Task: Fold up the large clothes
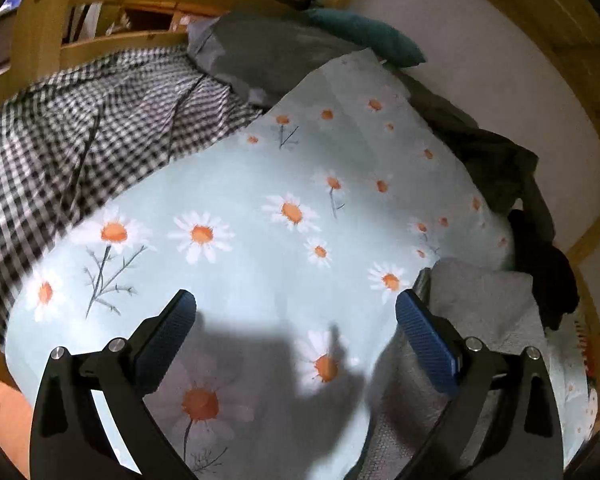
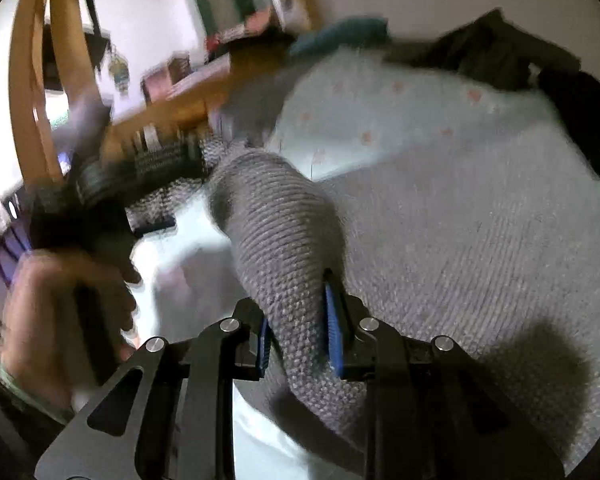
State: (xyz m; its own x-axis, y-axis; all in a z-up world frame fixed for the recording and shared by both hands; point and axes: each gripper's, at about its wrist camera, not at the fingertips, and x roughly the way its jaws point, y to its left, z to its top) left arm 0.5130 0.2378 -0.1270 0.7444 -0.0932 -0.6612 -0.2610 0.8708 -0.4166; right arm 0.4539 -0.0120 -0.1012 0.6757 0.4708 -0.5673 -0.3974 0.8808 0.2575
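A grey knitted sweater (image 2: 480,240) lies spread on the daisy-print bedding (image 2: 380,120). My right gripper (image 2: 298,340) is shut on a bunched grey sleeve (image 2: 276,232) of it and holds it lifted over the bed. The sweater's edge also shows in the left wrist view (image 1: 480,312) at the lower right. My left gripper (image 1: 296,332) is open and empty above the bedding (image 1: 240,184), left of the sweater. The person's left hand (image 2: 64,320) shows at the left of the right wrist view.
A black-and-white checked blanket (image 1: 80,140) lies to the left. A grey pillow (image 1: 268,52), a teal cushion (image 1: 364,36) and dark clothes (image 1: 500,168) sit near the white wall. Wooden bed rails (image 1: 100,44) run behind.
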